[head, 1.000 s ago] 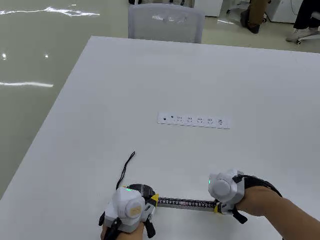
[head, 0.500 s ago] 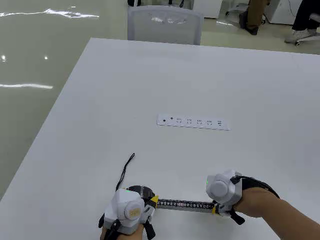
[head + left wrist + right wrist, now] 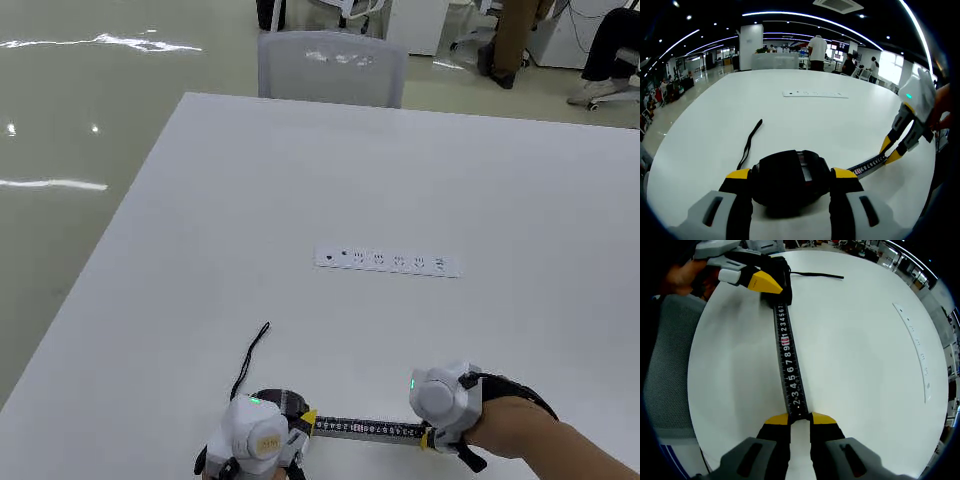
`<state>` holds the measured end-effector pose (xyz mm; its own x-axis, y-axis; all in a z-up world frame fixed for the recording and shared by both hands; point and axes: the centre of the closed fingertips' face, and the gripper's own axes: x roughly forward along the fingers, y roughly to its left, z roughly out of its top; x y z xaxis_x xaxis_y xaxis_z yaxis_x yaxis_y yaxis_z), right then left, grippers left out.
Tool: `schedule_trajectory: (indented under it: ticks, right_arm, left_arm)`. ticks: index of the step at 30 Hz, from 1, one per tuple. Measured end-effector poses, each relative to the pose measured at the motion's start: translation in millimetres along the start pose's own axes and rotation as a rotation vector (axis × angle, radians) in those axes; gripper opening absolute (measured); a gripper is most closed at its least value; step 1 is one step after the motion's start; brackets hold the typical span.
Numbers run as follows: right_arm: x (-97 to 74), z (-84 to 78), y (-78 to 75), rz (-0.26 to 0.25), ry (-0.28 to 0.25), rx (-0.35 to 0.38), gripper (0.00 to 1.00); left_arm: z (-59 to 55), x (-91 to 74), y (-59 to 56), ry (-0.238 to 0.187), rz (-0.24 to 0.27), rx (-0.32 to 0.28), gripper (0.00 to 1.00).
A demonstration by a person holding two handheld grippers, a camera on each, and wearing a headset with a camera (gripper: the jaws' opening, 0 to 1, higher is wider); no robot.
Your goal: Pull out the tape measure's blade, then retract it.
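The black tape measure case (image 3: 790, 177) lies on the white table (image 3: 400, 160), clamped between the yellow-tipped jaws of my left gripper (image 3: 790, 175). Its trailing wrist strap (image 3: 750, 142) lies on the table to the left. The numbered blade (image 3: 789, 365) is drawn out a short way, about fifteen marks long. My right gripper (image 3: 800, 418) is shut on the blade's end. In the head view the case (image 3: 285, 404), blade (image 3: 370, 429), left gripper (image 3: 298, 420) and right gripper (image 3: 428, 436) line up along the near table edge.
A white power strip (image 3: 388, 261) lies flat mid-table, beyond the grippers. A grey chair (image 3: 333, 65) stands at the far edge. The table's left edge (image 3: 110, 230) runs diagonally beside a shiny floor. People sit at the far right.
The head camera has tipped, so the whole picture sits lower. Both grippers keep their hold, and the blade's drawn-out length looks about the same.
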<state>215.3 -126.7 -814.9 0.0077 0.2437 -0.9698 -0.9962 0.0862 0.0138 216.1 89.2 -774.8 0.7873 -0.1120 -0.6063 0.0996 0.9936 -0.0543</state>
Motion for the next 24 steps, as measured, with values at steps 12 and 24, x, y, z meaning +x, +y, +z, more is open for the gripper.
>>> schedule_trajectory:
  ticks: [12, 24]
  right_arm:
    - [-3.6, 8.7, 4.1, 0.001, -0.013, 0.001, 0.13]
    - [-3.2, 13.8, 5.2, 0.003, -0.024, -0.002, 0.13]
  left_arm:
    - [0.5, 0.0, -0.9, 0.000, -0.002, -0.001, 0.58]
    - [-1.7, 3.1, 0.6, 0.000, -0.003, -0.001, 0.58]
